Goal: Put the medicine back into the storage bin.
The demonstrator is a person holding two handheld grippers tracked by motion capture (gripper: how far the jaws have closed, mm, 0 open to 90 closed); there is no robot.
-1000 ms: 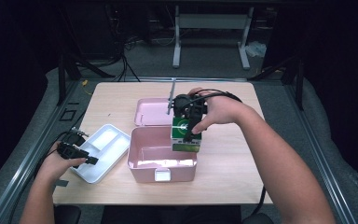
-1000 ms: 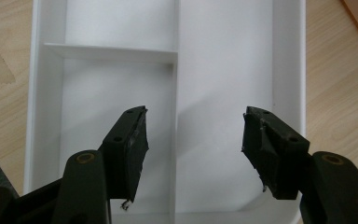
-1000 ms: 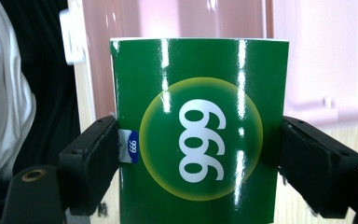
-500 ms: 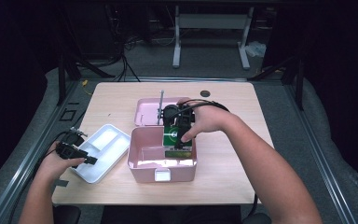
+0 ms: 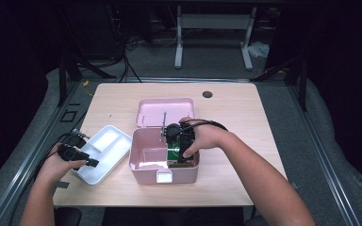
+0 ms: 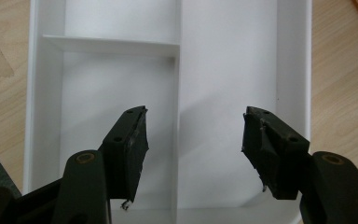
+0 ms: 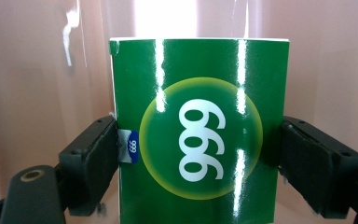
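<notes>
Jaws of the right gripper press on both side faces of a green box, the pads touching its edges in the right gripper view. The box bears a yellow-ringed circle with white figures, seen upside down there, and a small blue tab just beside the left-hand jaw. Behind it rise glossy pink walls with streaks of reflected light. In the high view the right gripper reaches down into the pink bin, at its right end, and a sliver of the green box shows below the hand, inside the bin and against its right wall. Whether the box touches the bin's floor I cannot tell. The pink lid lies on the table just behind the bin, with a thin grey rod standing near its front edge.

The left gripper has its jaws spread wide with nothing between them, hovering over a white tray divided into compartments by low walls. In the high view the left gripper sits at the tray's left edge, and the tray lies just left of the bin, on the wooden tabletop. A small dark round mark sits near the table's far right corner.
</notes>
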